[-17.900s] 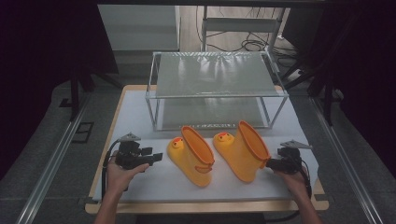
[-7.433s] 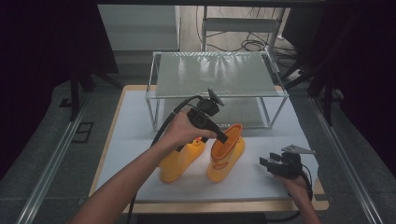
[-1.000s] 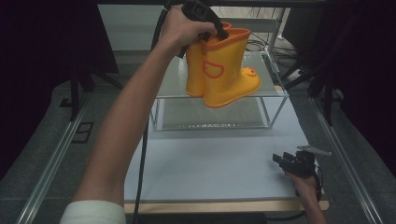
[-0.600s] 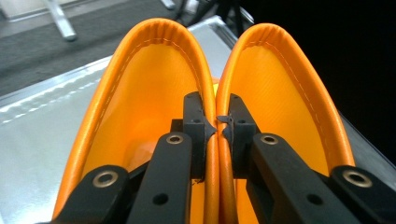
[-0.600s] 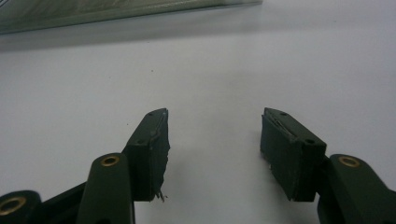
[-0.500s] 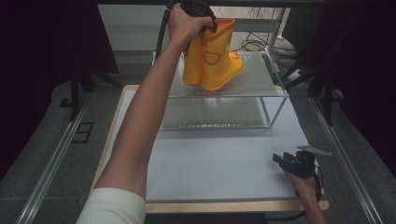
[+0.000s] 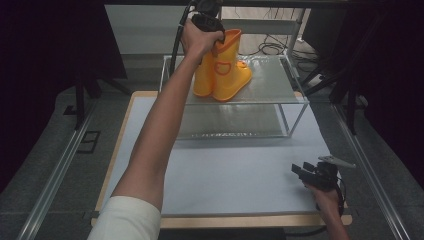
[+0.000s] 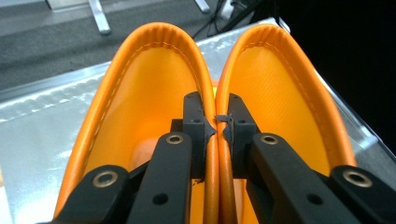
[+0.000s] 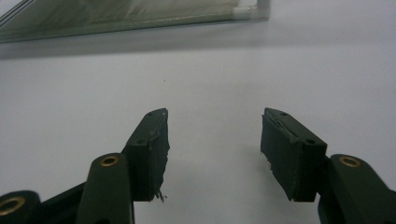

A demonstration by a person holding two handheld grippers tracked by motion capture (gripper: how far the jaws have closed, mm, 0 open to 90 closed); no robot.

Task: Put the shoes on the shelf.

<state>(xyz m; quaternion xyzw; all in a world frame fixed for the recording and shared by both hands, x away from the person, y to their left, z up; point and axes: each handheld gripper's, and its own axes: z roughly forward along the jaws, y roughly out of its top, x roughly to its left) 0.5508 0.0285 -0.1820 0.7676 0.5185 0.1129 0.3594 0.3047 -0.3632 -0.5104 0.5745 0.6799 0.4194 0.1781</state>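
Observation:
Two orange rubber boots (image 7: 222, 70) stand side by side on the top shelf of a glass and metal rack (image 7: 280, 95). My left gripper (image 7: 212, 27) reaches down from above and is shut on the two touching inner rims of the boots (image 8: 215, 154), one jaw inside each boot shaft. The boot soles look to be on or just above the shelf. My right gripper (image 7: 304, 172) rests near the table's front right corner, open, with nothing but bare white tabletop between its fingers (image 9: 212, 140).
The rack has a lower shelf (image 7: 235, 125) under the glass top. A white mat (image 7: 225, 170) covers the wooden table in front of it. Dark curtains and cables lie behind the rack; metal rails run along both sides of the table.
The left arm has carried the pair of boots farther back and down, from above the rack to its top shelf. The right gripper has stayed put.

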